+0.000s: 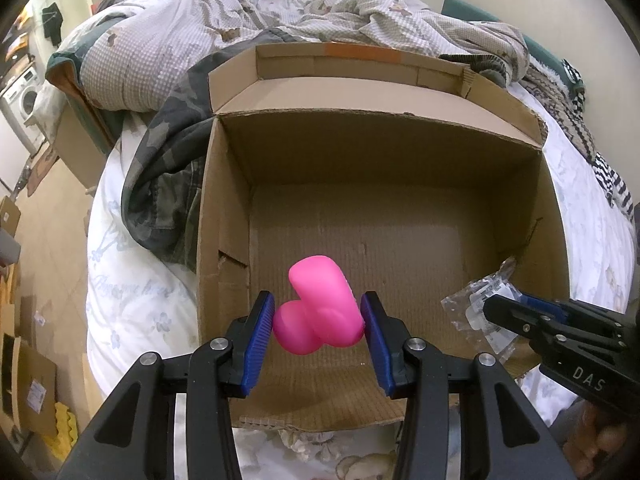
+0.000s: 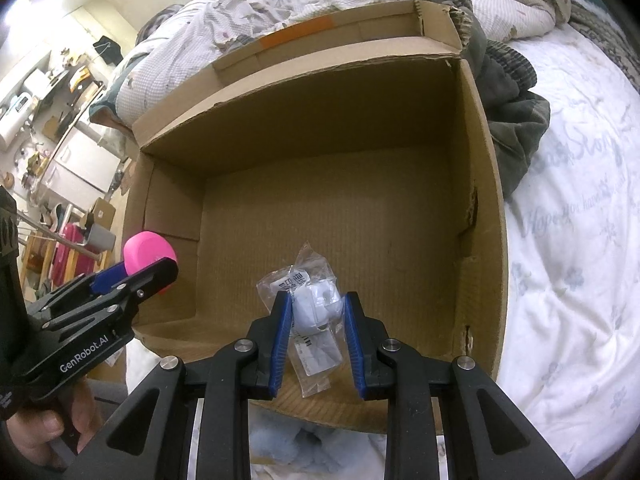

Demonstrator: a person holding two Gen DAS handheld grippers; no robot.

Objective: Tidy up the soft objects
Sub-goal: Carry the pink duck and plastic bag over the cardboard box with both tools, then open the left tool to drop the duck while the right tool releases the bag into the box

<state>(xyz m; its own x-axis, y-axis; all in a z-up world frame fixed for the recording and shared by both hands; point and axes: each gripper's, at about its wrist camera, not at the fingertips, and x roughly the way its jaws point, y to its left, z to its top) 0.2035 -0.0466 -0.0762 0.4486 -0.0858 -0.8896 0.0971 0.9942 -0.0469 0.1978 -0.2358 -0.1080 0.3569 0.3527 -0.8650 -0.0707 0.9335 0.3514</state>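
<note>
My left gripper (image 1: pixel 319 312) is shut on a pink soft toy (image 1: pixel 320 308) and holds it over the near part of an open cardboard box (image 1: pixel 360 148). My right gripper (image 2: pixel 315 310) is shut on a white soft object in a clear plastic bag (image 2: pixel 316 308), also held over the box (image 2: pixel 304 128). The bag (image 1: pixel 480 304) and right gripper (image 1: pixel 500 314) show at the right of the left wrist view. The pink toy (image 2: pixel 146 250) and left gripper (image 2: pixel 160 276) show at the left of the right wrist view. The box floor is bare.
The box stands on a bed with a white flowered sheet (image 1: pixel 132 296). A camouflage garment (image 1: pixel 168 168) lies against the box's side. A crumpled checked quilt (image 1: pixel 280 12) is piled behind the box. Cardboard pieces and shelves fill the floor beyond the bed.
</note>
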